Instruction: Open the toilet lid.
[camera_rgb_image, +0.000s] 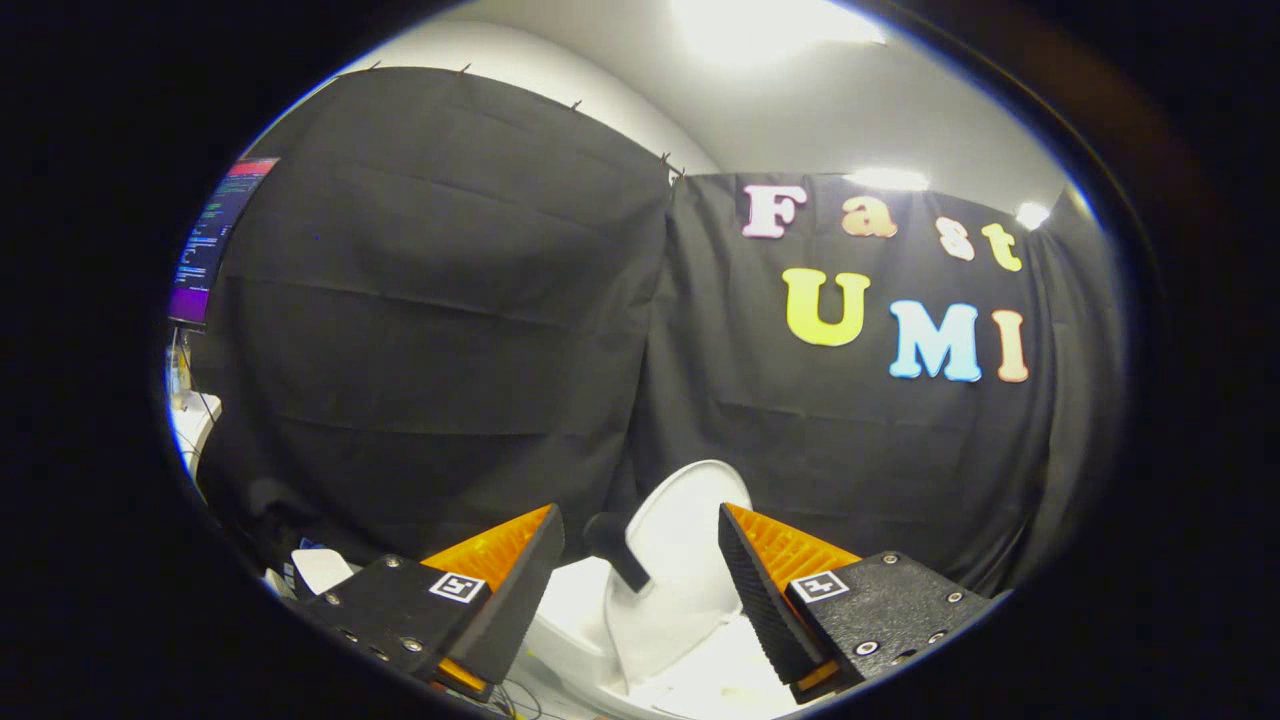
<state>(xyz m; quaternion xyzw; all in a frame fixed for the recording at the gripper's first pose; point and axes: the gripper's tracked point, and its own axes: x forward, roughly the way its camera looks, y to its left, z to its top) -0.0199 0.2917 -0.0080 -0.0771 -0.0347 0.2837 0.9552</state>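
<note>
The gripper (640, 590) stands with its fingers spread apart, pressing on nothing. The white, rounded plastic toilet lid (685, 560) rises between and just beyond them, already tilted well up off the white toilet bowl (570, 610) at the fingers' 7 o'clock. A dark knob-like handle (615, 545) (exact shape unclear) projects from the lid toward 10 o'clock. To finish well, the lid should probably be pushed gently backward until it rests against the black cloth booth wall (450, 330), avoiding a slam.

No text can be read on anything here.
</note>
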